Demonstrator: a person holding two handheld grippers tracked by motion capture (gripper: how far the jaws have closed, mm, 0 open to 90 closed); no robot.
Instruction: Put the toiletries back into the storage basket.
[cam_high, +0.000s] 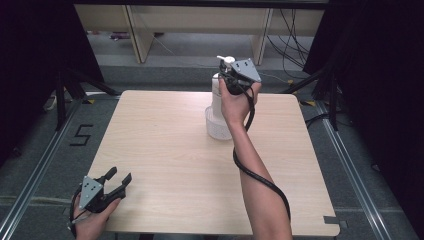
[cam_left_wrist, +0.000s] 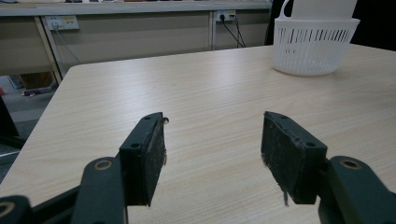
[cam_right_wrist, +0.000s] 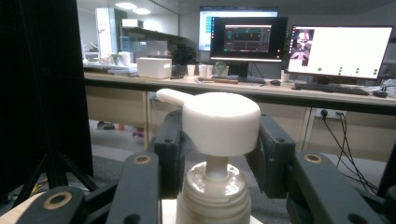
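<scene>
A white pump bottle (cam_high: 216, 95) stands upright in a small white slotted basket (cam_high: 218, 129) at the far middle of the wooden table (cam_high: 170, 150). My right gripper (cam_high: 227, 75) is at the bottle's top, held level. In the right gripper view its jaws press both sides of the white pump head (cam_right_wrist: 219, 121), with the bottle's neck (cam_right_wrist: 212, 196) below. At the table's front-left corner my left gripper (cam_high: 121, 174) rests open with nothing between its pads (cam_left_wrist: 148, 158). The left gripper view shows the basket (cam_left_wrist: 313, 46) far ahead to the right, the bottle (cam_left_wrist: 322, 8) inside it.
Black curtains hang on both sides of the table and rails run along the floor. Beyond the far edge stand wooden desk legs (cam_high: 137, 37) and loose cables (cam_high: 292, 40). A black cable (cam_high: 260, 177) trails along the right forearm.
</scene>
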